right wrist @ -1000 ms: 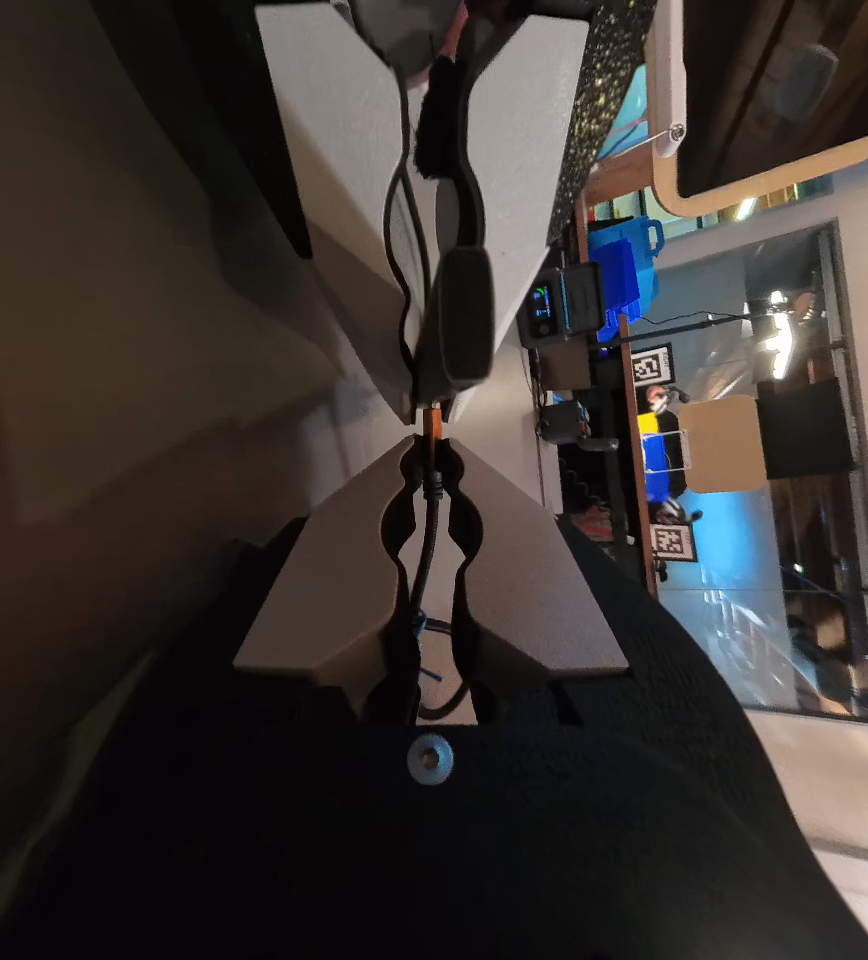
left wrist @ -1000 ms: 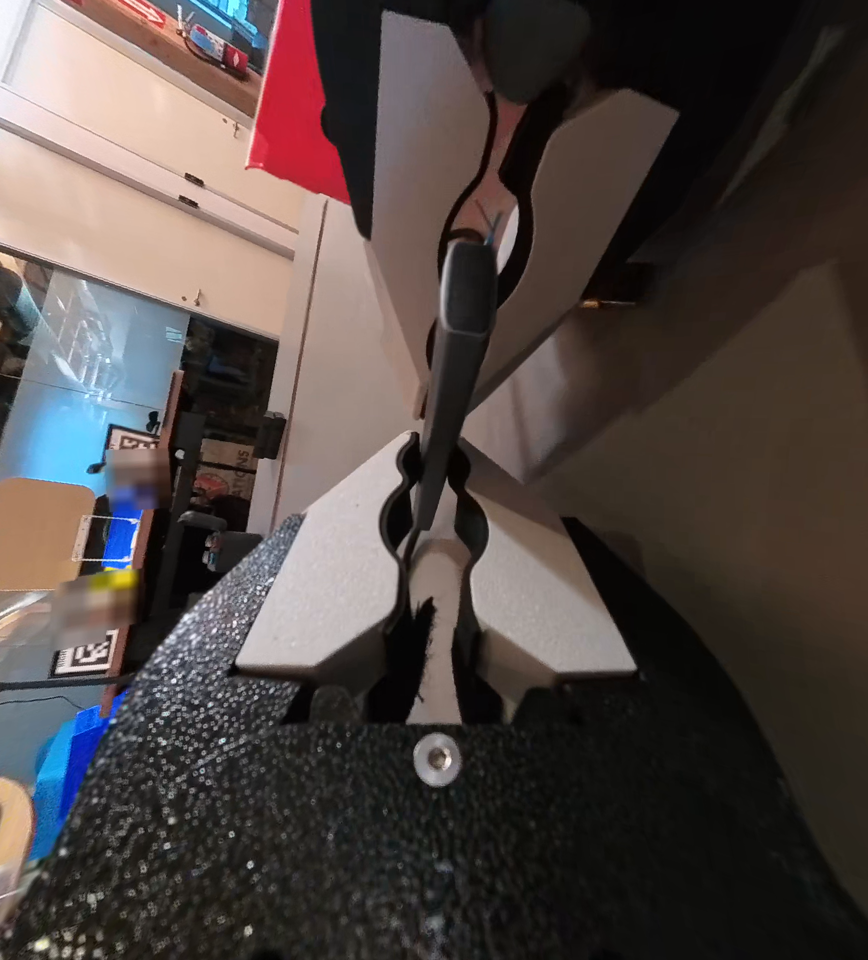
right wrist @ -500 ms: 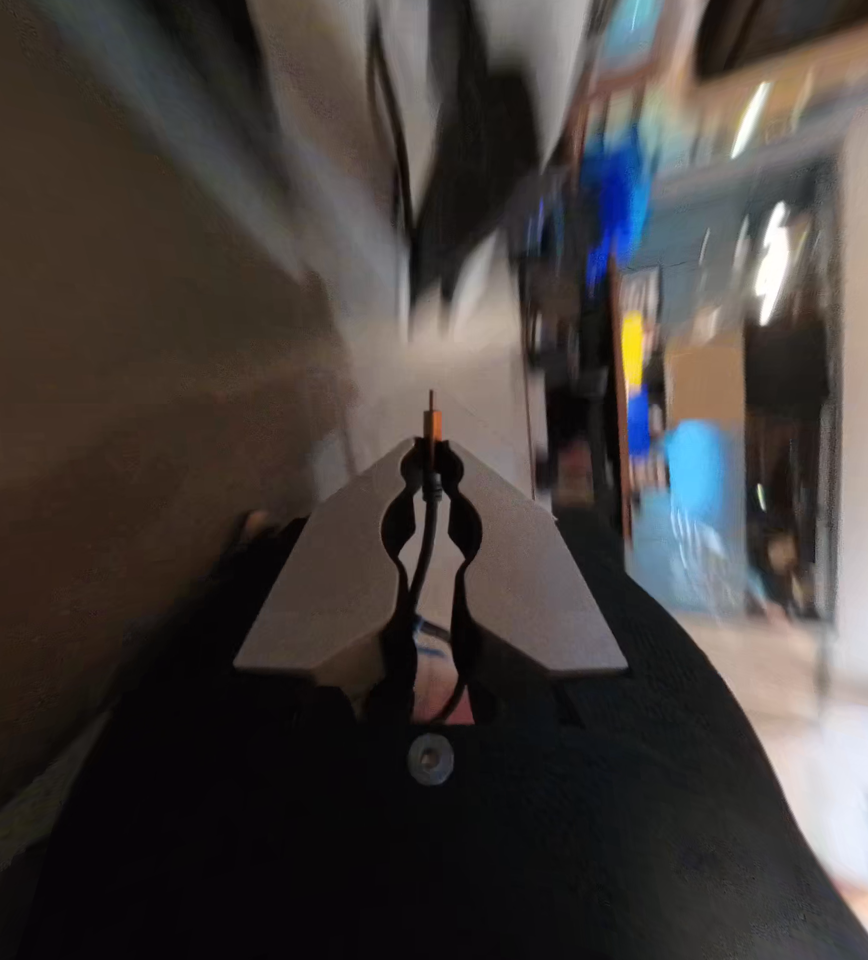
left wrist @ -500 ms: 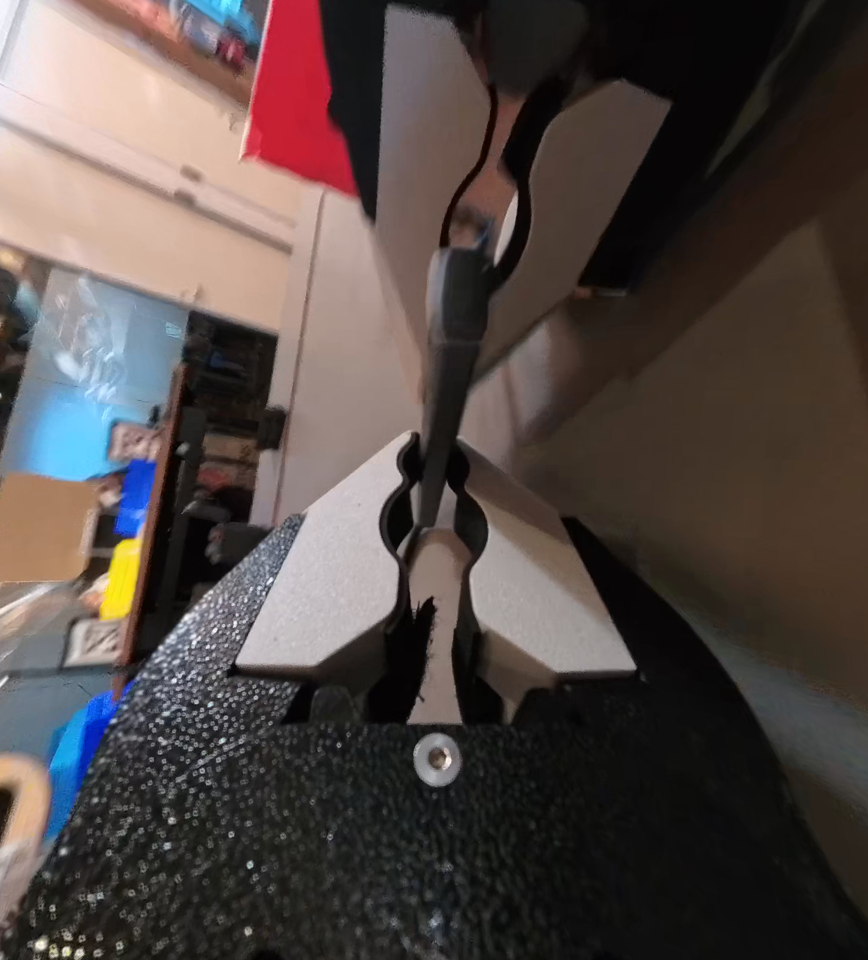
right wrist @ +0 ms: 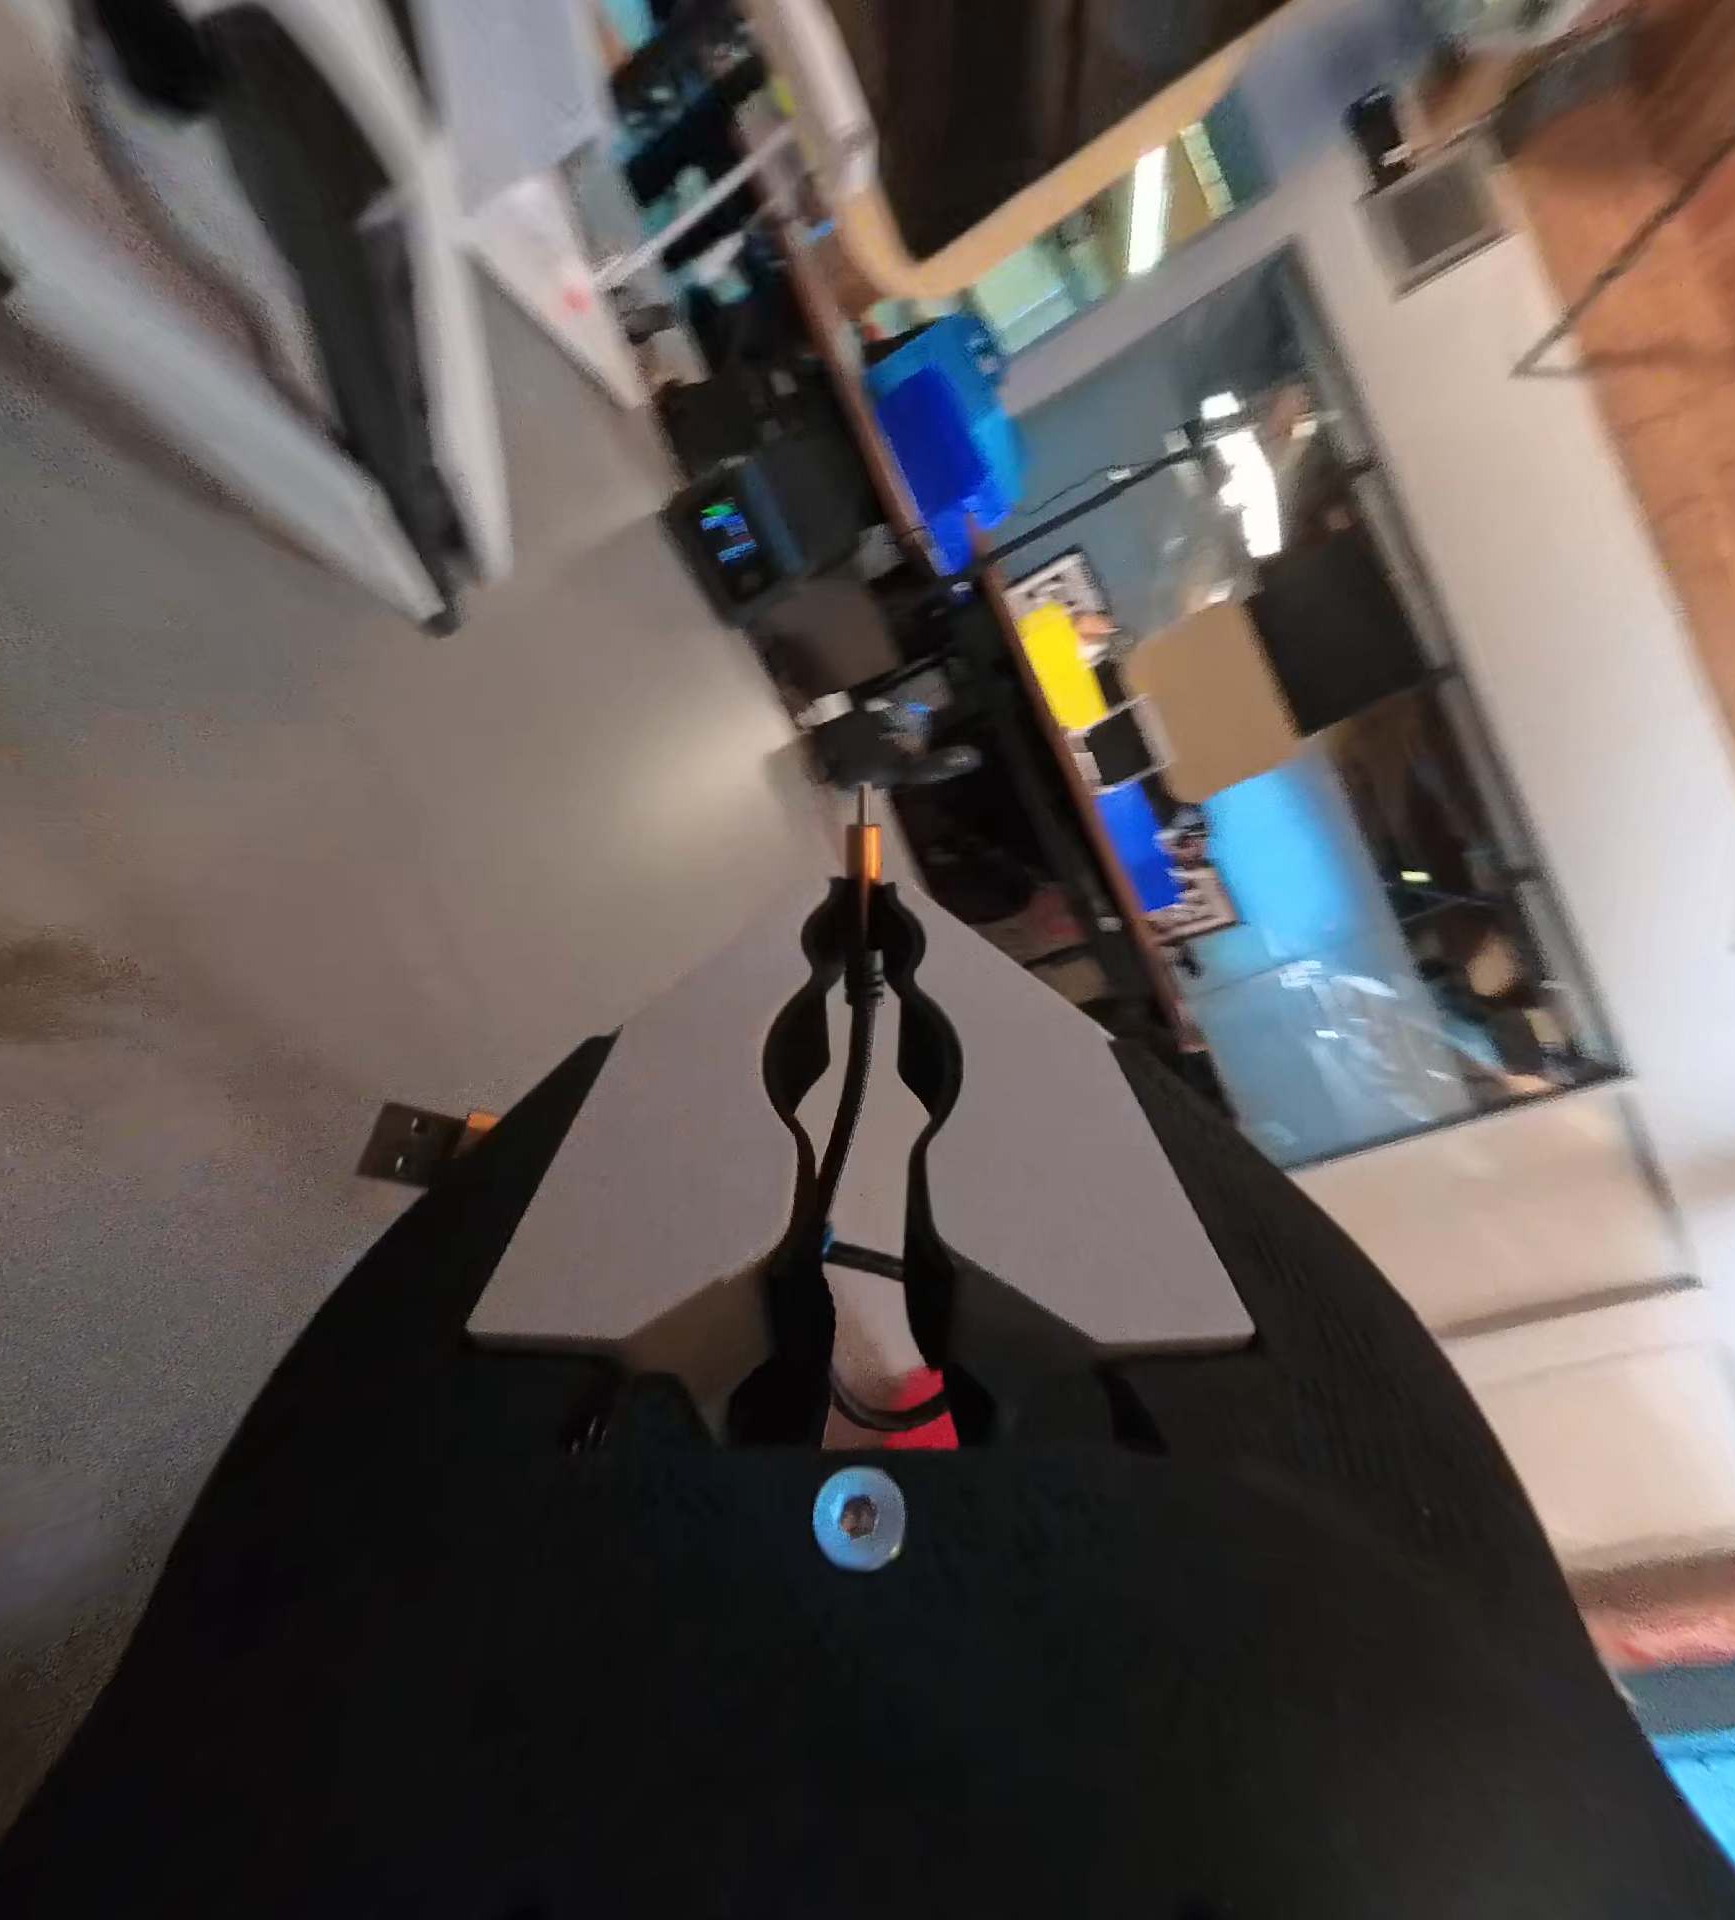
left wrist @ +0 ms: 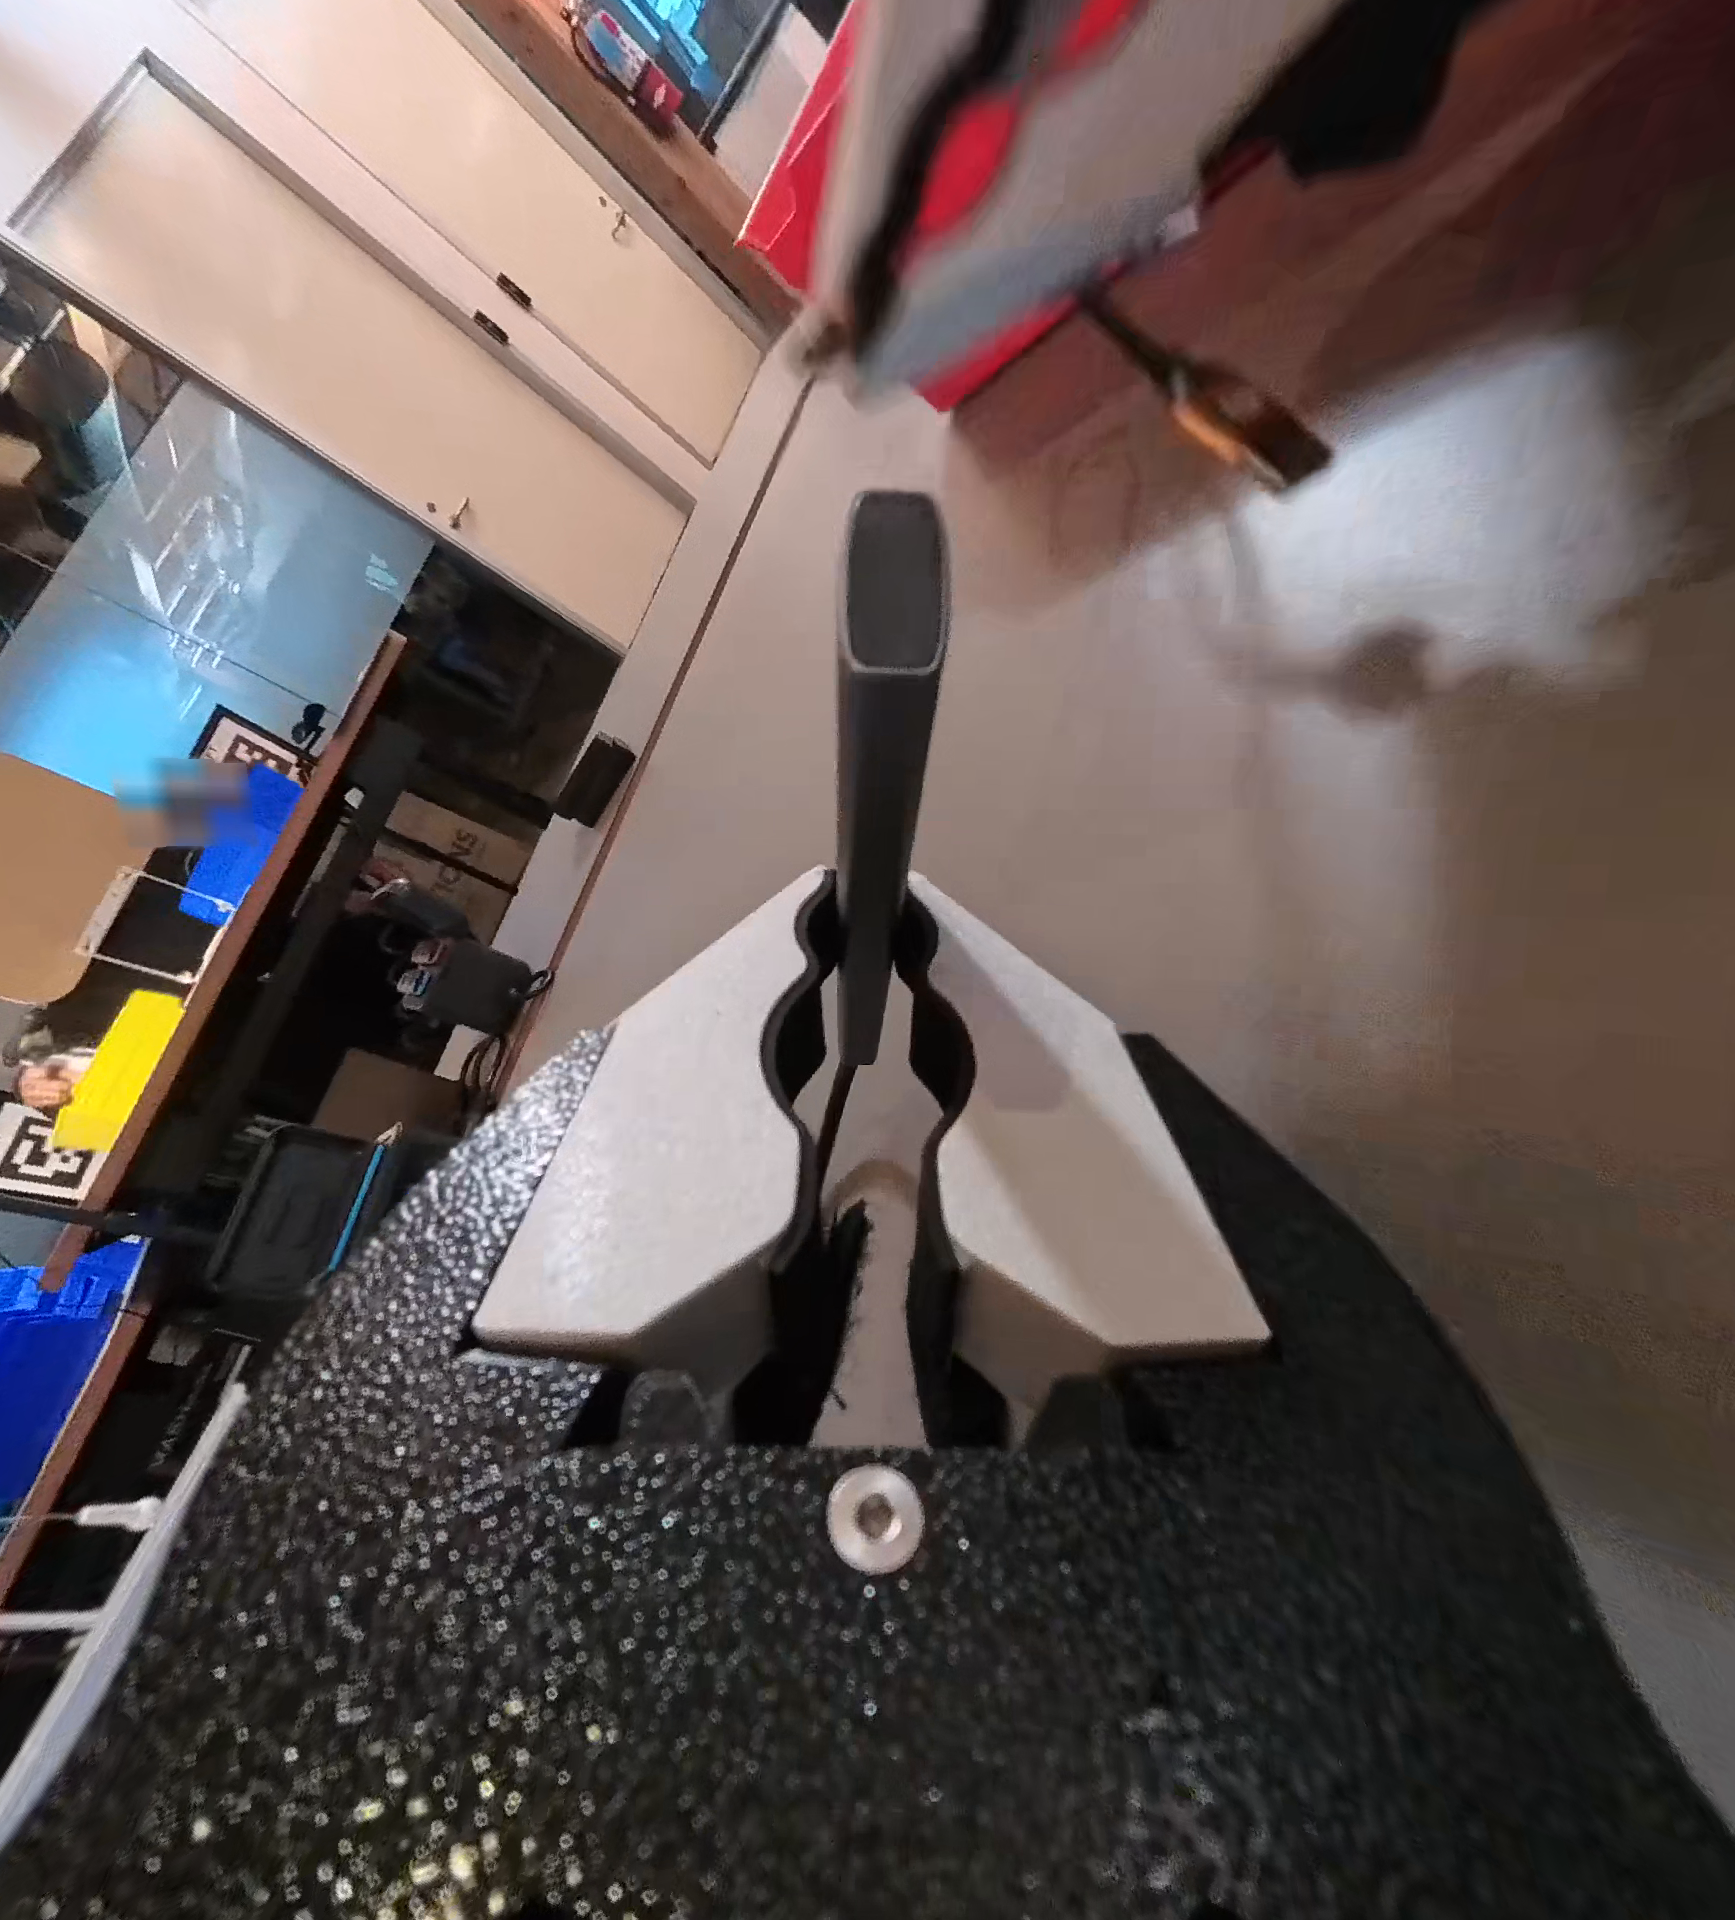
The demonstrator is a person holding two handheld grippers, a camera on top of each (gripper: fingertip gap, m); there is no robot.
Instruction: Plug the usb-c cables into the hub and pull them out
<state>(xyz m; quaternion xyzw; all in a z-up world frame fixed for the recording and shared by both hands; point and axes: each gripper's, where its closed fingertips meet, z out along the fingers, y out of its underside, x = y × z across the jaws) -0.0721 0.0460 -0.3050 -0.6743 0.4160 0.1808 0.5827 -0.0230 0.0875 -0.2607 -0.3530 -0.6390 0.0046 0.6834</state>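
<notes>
In the left wrist view my left gripper (left wrist: 868, 906) is shut on a dark grey hub (left wrist: 889, 675). The hub sticks out forward from between the pads, and its end face is bare. In the right wrist view my right gripper (right wrist: 861, 900) is shut on the orange USB-C plug (right wrist: 863, 852) of a black cable (right wrist: 847, 1081). The plug's silver tip points forward into free air. The right gripper shows blurred at the top of the left wrist view (left wrist: 956, 177), apart from the hub. The left gripper shows blurred at the upper left of the right wrist view (right wrist: 395, 343).
A pale tabletop (left wrist: 1258, 935) lies under both grippers. The cable's orange USB-A end (right wrist: 416, 1143) shows beside my right gripper. A dark device with a lit display (right wrist: 738, 540) stands at the table's edge. Shelves with blue (right wrist: 946, 436) and yellow bins stand beyond.
A second ago the orange plug sat at the hub's end with the grippers tip to tip. The right gripper has pulled away with the plug, and the hub stays in the left grasp.
</notes>
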